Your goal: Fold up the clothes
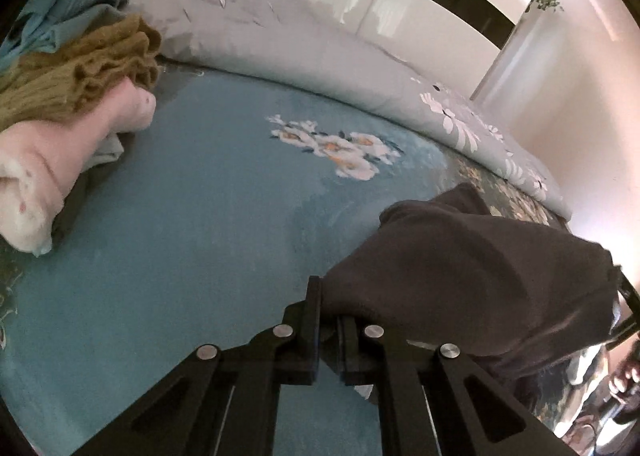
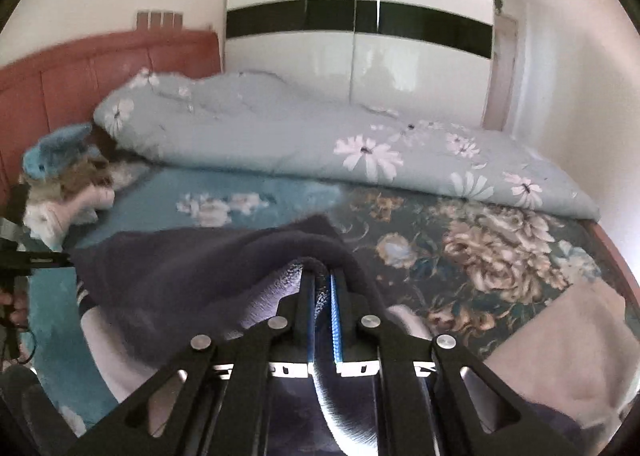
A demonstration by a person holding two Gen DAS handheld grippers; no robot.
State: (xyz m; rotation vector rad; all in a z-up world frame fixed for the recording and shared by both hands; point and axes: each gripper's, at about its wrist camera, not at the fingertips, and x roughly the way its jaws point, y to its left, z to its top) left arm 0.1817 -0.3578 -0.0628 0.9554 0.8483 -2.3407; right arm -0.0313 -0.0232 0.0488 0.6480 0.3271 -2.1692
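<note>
Right wrist view: both grippers pinch one dark garment (image 2: 176,268) above the bed (image 2: 248,184).
Right gripper (image 2: 325,288) clamps its edge; left gripper (image 1: 329,320) clamps the opposite edge.

A bedroom in a home.
A bed (image 2: 168,192) with floral sheet, rolled duvet (image 2: 320,148), red headboard (image 2: 72,72) and glossy white wardrobe (image 2: 360,56) is shown.

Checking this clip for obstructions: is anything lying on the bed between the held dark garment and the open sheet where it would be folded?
Nothing visible. The dark navy garment hangs over bare teal floral sheet; the folded clothes pile sits off by the headboard.
</note>
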